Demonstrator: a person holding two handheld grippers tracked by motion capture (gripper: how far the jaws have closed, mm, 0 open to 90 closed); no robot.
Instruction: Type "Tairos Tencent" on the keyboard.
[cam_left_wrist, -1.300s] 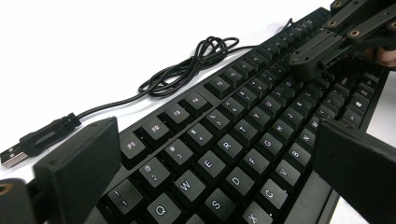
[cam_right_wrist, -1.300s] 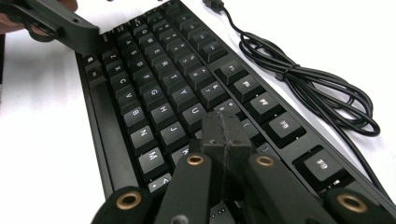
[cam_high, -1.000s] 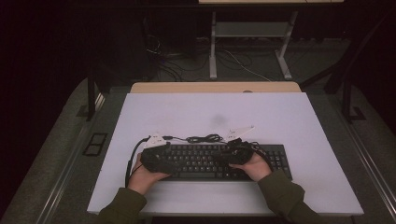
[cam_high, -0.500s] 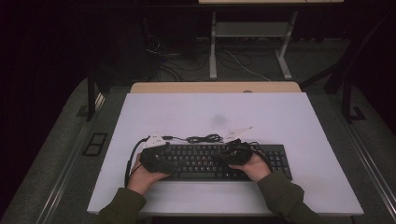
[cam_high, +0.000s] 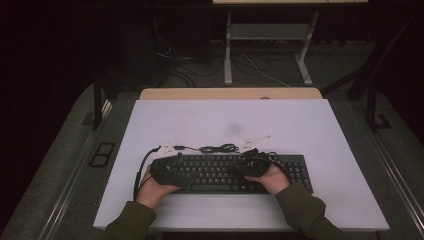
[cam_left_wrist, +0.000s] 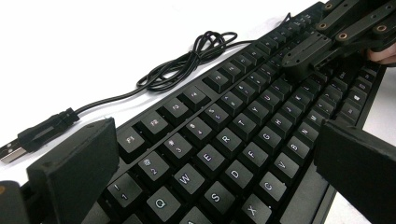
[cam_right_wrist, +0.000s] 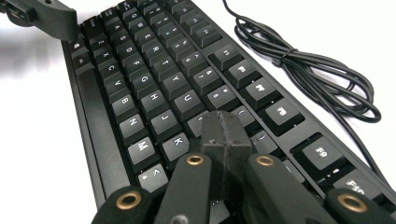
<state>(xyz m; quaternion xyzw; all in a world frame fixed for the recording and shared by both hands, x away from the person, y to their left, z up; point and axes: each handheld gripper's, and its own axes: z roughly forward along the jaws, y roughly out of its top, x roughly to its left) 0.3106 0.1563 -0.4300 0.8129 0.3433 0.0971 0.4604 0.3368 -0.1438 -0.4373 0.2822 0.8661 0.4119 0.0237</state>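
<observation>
A white desk (cam_high: 320, 130) stood in a dark room, with cables on the floor behind it. Near the desk's front edge lay a black keyboard (cam_high: 220, 172), its coiled cable (cam_high: 220, 148) just behind. The left gripper (cam_high: 167, 172) hovered over the keyboard's left end, jaws wide apart. The right gripper (cam_high: 240, 170) rested over the middle keys, jaws closed together on nothing.
</observation>
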